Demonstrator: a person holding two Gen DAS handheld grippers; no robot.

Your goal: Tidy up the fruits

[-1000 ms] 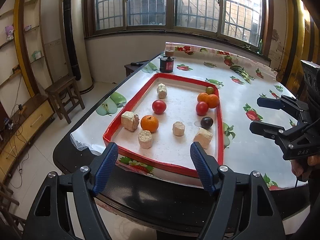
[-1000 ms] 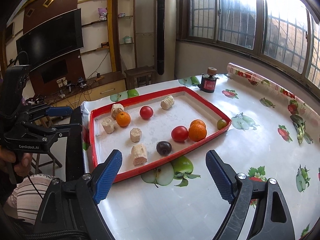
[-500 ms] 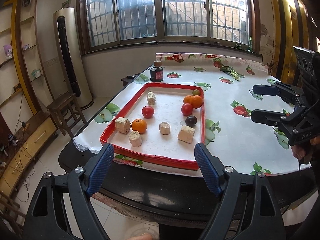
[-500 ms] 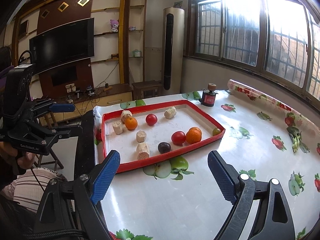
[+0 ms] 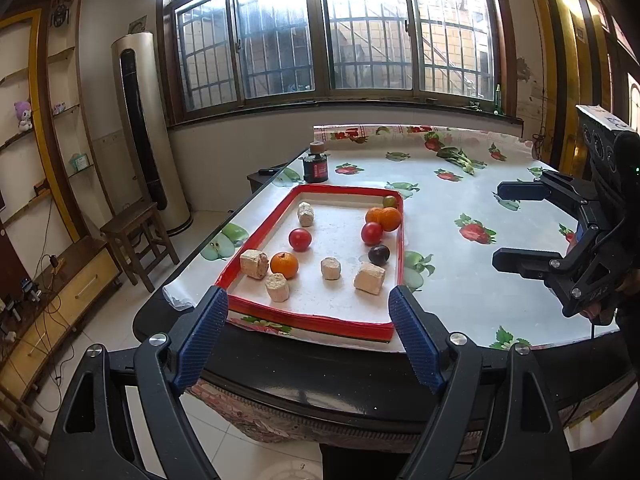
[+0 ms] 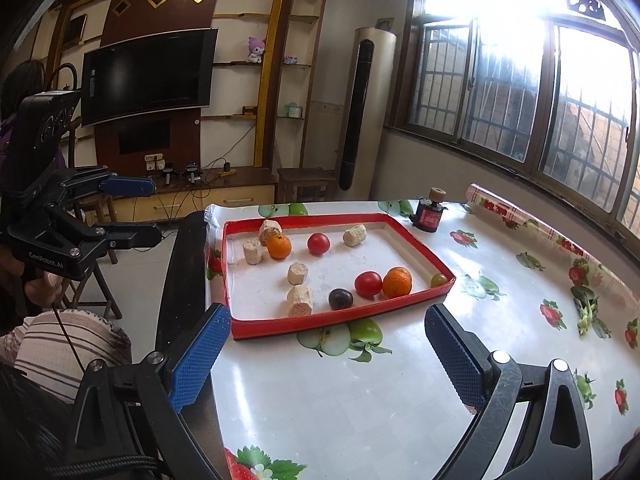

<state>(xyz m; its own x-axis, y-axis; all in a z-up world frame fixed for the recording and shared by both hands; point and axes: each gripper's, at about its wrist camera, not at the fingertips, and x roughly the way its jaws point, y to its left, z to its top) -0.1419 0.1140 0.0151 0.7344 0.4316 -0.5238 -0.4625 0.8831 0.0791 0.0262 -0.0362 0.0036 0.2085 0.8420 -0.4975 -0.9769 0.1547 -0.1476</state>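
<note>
Left wrist view is showing the left gripper point(image 5: 308, 328) hanging before the worktop point(image 5: 460, 272) edge, its fingers point(image 5: 202, 332) standing wide apart and gripping nothing. Just beyond them a red tray point(image 5: 308, 318) is lying on the worktop, holding an orange point(image 5: 284, 265), a tomato point(image 5: 300, 239), a plum point(image 5: 378, 255) and pale blocks point(image 5: 369, 278). More fruit is sitting at the tray's far right corner. Off to the right, the right gripper point(image 5: 516, 226) is hovering over the worktop.

Right wrist view is showing the right gripper's blue fingers point(image 6: 452, 354) opening, with only bare worktop between them. The tray is lying ahead and slightly left, the plum point(image 6: 340, 298) sitting near its close rim beside a tomato point(image 6: 368, 283). At far left, the left gripper point(image 6: 140, 210) is hovering off the worktop edge, empty.
</note>
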